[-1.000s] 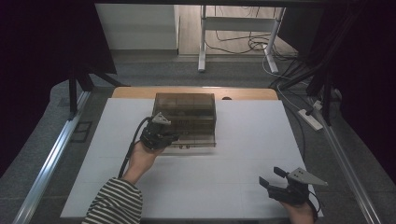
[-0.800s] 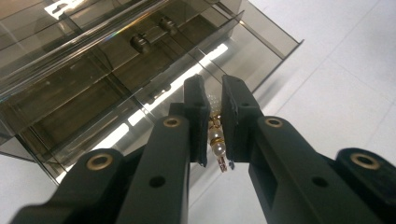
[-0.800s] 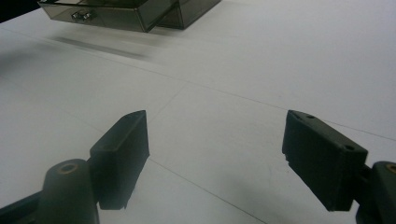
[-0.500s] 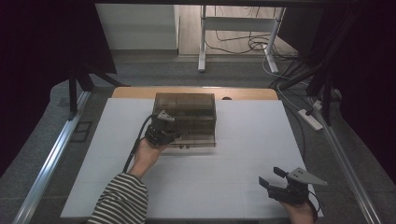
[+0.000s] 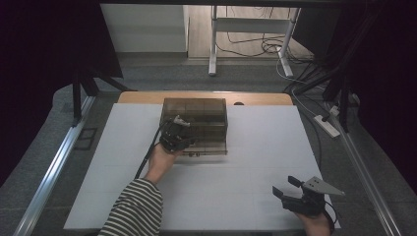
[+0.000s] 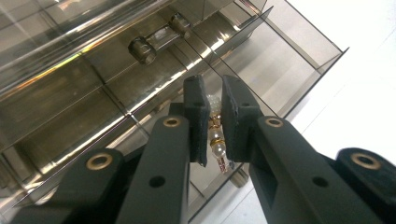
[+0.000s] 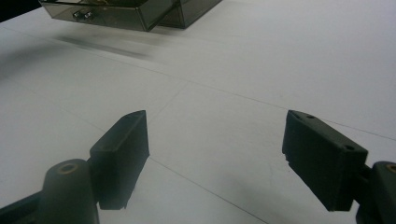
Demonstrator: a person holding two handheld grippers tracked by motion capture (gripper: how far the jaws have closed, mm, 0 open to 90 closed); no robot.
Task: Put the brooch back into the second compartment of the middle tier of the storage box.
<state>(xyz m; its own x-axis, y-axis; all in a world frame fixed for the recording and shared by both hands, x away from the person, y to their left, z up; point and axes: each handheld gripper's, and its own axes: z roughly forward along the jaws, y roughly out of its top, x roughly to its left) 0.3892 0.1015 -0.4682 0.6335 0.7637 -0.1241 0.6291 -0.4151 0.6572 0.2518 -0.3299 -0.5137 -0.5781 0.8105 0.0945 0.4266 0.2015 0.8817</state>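
A smoky see-through drawer box [image 5: 206,115] stands at the far middle of the white table, one drawer [image 5: 209,150] pulled out toward me. My left gripper [image 5: 178,133] hangs over the box's front left, above that drawer. In the left gripper view its jaws [image 6: 215,105] are shut on a small piece of jewellery [image 6: 216,140] made of pearl and gold beads, which dangles over the drawer's compartments [image 6: 261,60]. My right gripper [image 5: 290,189] rests near the table's front right, open with nothing between its fingers [image 7: 122,149].
The white table top [image 5: 255,162] spreads between the box and my right gripper. Two round drawer knobs [image 6: 142,49] show on the box front. Cables and a power strip [image 5: 327,125] lie on the floor beyond the table's right edge.
My left hand has shifted slightly right and down, closer over the open drawer, still holding the beaded piece. The right gripper has stayed put.
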